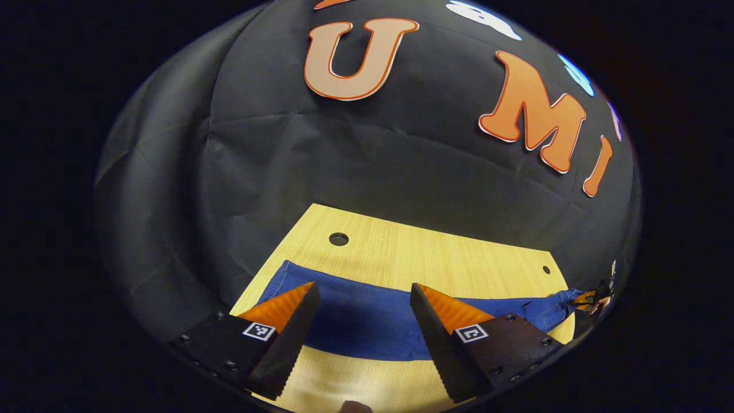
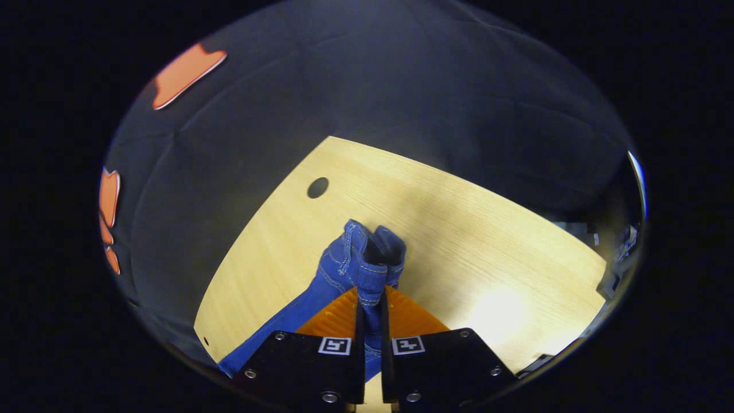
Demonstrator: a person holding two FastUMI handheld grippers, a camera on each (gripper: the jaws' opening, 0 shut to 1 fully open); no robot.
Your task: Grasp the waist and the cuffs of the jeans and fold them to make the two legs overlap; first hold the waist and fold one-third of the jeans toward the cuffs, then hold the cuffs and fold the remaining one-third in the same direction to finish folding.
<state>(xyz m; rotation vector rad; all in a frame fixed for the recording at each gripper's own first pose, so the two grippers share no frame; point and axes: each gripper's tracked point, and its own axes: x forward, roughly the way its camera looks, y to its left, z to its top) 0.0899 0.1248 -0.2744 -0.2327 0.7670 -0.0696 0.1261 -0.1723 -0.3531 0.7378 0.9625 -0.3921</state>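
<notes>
Two hand-held grippers (image 1: pixel 364 292) (image 2: pixel 371 298), blue jeans (image 2: pixel 358 264)

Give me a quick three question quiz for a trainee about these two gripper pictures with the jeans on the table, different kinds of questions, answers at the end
1. True or false: the left gripper has its fingers spread apart above the jeans.
2. Multiple choice: what is pinched between the fingers of the right gripper? A. the table edge B. bunched cloth at one end of the jeans C. nothing
3. Fill in the word: the jeans lie on a light ______ table with a round hole in it.

Key:
1. True; the jaws stand wide with blue cloth visible between them.
2. B; the denim bunches up just beyond the closed fingers.
3. Wooden.
</notes>
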